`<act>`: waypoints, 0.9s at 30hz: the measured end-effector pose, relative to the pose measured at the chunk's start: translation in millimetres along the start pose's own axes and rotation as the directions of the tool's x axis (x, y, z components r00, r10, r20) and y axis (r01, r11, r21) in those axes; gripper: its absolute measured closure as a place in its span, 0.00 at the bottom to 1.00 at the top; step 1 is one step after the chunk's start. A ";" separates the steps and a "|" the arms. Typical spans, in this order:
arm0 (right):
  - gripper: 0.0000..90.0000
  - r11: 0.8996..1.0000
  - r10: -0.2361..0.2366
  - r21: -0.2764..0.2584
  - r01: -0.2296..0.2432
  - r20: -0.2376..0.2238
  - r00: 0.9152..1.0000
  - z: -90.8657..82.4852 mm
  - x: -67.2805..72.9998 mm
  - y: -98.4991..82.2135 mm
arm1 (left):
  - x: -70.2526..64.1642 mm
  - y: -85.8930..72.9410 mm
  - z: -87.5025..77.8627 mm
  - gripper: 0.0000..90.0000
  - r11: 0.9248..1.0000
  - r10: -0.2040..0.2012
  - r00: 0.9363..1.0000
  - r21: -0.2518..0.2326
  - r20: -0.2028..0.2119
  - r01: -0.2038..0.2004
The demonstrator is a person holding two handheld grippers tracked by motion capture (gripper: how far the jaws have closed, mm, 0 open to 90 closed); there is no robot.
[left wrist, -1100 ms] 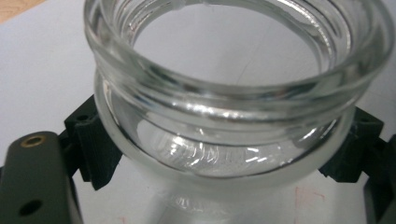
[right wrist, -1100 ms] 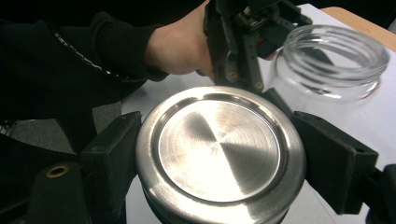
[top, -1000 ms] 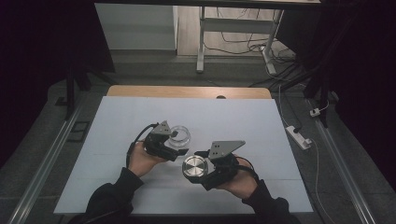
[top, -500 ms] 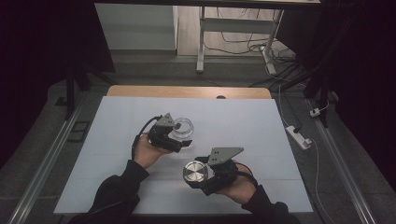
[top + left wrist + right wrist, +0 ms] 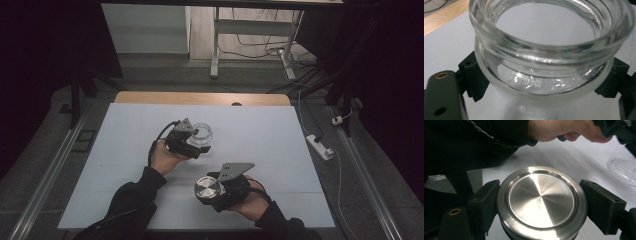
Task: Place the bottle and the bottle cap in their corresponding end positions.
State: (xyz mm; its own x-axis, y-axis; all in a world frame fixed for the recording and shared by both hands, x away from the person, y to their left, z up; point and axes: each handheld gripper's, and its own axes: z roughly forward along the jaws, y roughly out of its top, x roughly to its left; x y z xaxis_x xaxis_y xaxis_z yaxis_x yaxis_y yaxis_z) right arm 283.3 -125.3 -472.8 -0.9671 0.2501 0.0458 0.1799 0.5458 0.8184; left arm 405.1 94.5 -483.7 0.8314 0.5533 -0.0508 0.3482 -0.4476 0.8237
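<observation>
- Left gripper (image 5: 200, 145): its two black jaws are closed on a clear glass jar (image 5: 549, 50), one pad pressed against each side of the jar's body just under the thick threaded rim; in the left gripper view the jar sits squarely between the pads, mouth open and facing up, nothing visible inside it
- Seen from the high view, the jar (image 5: 201, 133) is at the far tip of the left gripper, over the middle of the table (image 5: 280, 135); whether its base touches the surface I cannot tell; the left hand (image 5: 165, 157) grips the gripper's body from the near side
- Right gripper (image 5: 205, 192): its jaws are closed on a round metal lid (image 5: 541, 201), a pad against the rim on each side; the lid lies flat between them, brushed top face up
- In the high view the lid (image 5: 207, 188) is nearer the person than the jar and a little to its right, well apart from it; the right hand (image 5: 247, 202) holds that gripper near the table's front edge
- Beyond the lid, the right gripper view shows the left hand (image 5: 564, 130) above the white table, and at the right edge the ribbed glass base of the jar (image 5: 624, 170)
</observation>
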 end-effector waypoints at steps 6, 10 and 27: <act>0.21 1.000 0.008 0.003 -0.008 0.017 1.000 7.1 -6.2 -5.8 | 6.0 0.3 8.6 0.18 1.000 -0.006 1.000 -0.006 0.001 0.006; 0.21 1.000 0.010 0.011 -0.011 0.028 1.000 12.7 -9.8 -10.1 | 8.9 -0.2 15.2 0.18 1.000 -0.007 1.000 0.002 -0.009 0.007; 0.21 0.999 0.014 0.038 -0.015 0.037 0.999 36.1 -21.2 -23.0 | 14.7 -4.8 32.1 0.18 1.000 -0.003 1.000 0.025 -0.030 0.004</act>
State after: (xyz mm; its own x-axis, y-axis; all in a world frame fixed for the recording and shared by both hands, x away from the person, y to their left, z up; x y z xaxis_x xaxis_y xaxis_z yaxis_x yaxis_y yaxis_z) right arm 306.2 -114.3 -513.3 -0.9572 0.2872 0.0358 0.2015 0.5722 0.7950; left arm 429.6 82.2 -506.5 0.8169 0.5756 -0.0364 0.3623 -0.4631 0.8089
